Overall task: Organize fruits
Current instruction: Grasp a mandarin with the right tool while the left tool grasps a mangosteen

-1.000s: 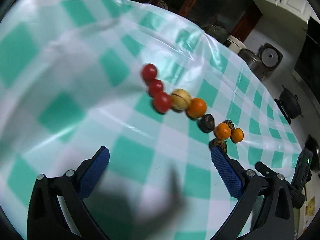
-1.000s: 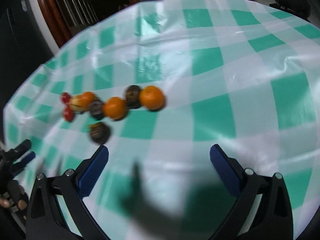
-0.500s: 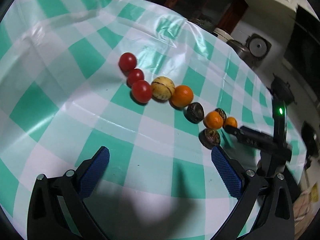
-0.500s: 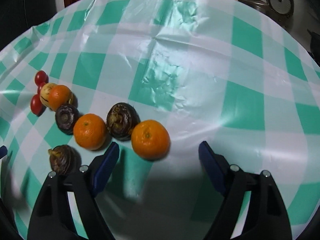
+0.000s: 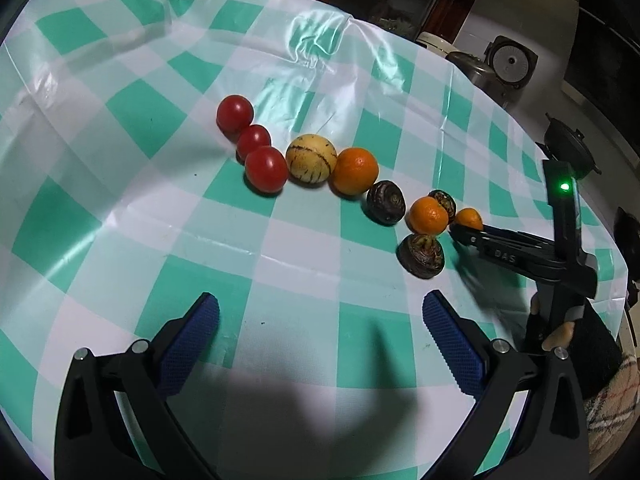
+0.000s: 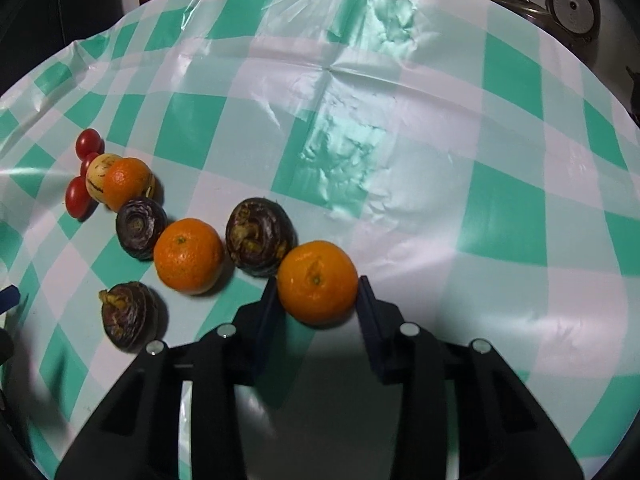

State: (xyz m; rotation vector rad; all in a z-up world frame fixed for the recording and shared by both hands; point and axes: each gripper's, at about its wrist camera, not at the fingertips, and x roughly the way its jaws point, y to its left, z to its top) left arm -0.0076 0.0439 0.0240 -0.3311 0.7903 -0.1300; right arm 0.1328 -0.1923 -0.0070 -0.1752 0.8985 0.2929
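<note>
The right gripper [image 6: 318, 285] is pinched on a tangerine [image 6: 317, 281], one blue pad on each side of it, with the fruit resting on the green-and-white checked cloth [image 6: 400, 140] that covers the counter. That tangerine is the end of a loose curving line of fruit: just beside it sits a dark brown chestnut-like bulb [image 6: 260, 236], then a second tangerine [image 6: 188, 255], another dark bulb [image 6: 140, 226], a third tangerine [image 6: 126, 184], a pale yellow striped fruit [image 5: 311, 158] and three red tomatoes [image 5: 264, 168] at the far end. One more dark bulb [image 6: 128, 316] lies a little apart, on the near side of the line. The left gripper [image 5: 320, 322] hangs over bare cloth short of the row, its blue pads spread wide with nothing between them.
</note>
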